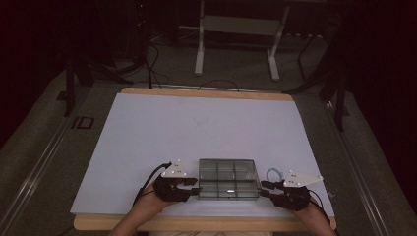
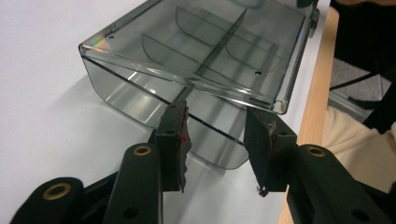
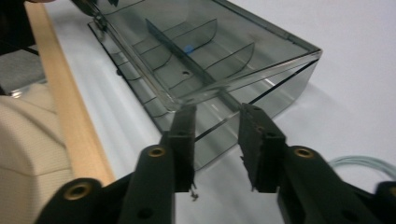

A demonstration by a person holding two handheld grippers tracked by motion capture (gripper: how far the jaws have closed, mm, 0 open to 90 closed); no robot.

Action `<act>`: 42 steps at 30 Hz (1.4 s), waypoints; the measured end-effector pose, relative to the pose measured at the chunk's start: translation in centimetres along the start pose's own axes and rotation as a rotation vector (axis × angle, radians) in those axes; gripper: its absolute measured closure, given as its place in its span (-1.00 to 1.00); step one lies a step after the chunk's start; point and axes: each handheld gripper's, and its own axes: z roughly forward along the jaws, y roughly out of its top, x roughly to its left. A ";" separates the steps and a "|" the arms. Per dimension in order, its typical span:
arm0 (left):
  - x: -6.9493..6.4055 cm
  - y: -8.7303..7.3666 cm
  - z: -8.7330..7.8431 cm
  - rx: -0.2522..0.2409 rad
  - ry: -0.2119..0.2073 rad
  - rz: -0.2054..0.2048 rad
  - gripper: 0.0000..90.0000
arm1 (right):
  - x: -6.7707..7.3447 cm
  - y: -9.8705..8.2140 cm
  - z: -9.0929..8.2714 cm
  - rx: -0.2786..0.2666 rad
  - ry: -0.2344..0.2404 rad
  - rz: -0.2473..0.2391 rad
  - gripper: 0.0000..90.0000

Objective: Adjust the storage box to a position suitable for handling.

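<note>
A clear smoky plastic compartment box (image 1: 228, 178), split by dividers into small cells, sits at the near middle of the white-covered table (image 1: 147, 137), close to the near wooden edge. The left gripper (image 1: 195, 186) stands at the box's left end and the right gripper (image 1: 264, 188) at its right end, each released, jaws parted and level with the end wall, with nothing clamped.

In the left gripper view the jaws frame the end wall just under the lid's lip, and I cannot tell whether the pads touch it. The right gripper view shows much the same.

The risks, as I judge them: the walls are smooth and slick, so a pinch on the thin lip could slide off. If only one side grips or pushes, the light box may skate sideways or swing toward the near edge, which lies just beside it. Catching the lid rather than the body could pop it open. A small blue item (image 3: 187, 48) shows in one cell and could spill out.
</note>
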 end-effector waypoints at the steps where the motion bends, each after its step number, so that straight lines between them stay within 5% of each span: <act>1: 0.0 0.0 0.0 -0.005 0.004 0.002 0.30 | 0.0 0.0 0.0 0.000 -0.008 -0.004 0.42; 8: 0.0 0.4 -0.1 -0.017 0.032 0.041 0.21 | -0.4 0.3 0.5 -0.021 -0.059 -0.028 0.26; 22: 1.0 1.1 -0.1 -0.077 0.039 0.057 0.13 | -0.7 1.4 1.6 -0.078 -0.117 -0.094 0.19; 30: 0.9 2.1 -0.1 -0.107 0.068 0.104 0.13 | -0.6 2.1 1.3 -0.112 -0.154 -0.135 0.20; 42: 1.5 3.1 0.1 -0.147 0.088 0.095 0.18 | -1.0 3.0 1.2 -0.160 -0.176 -0.104 0.28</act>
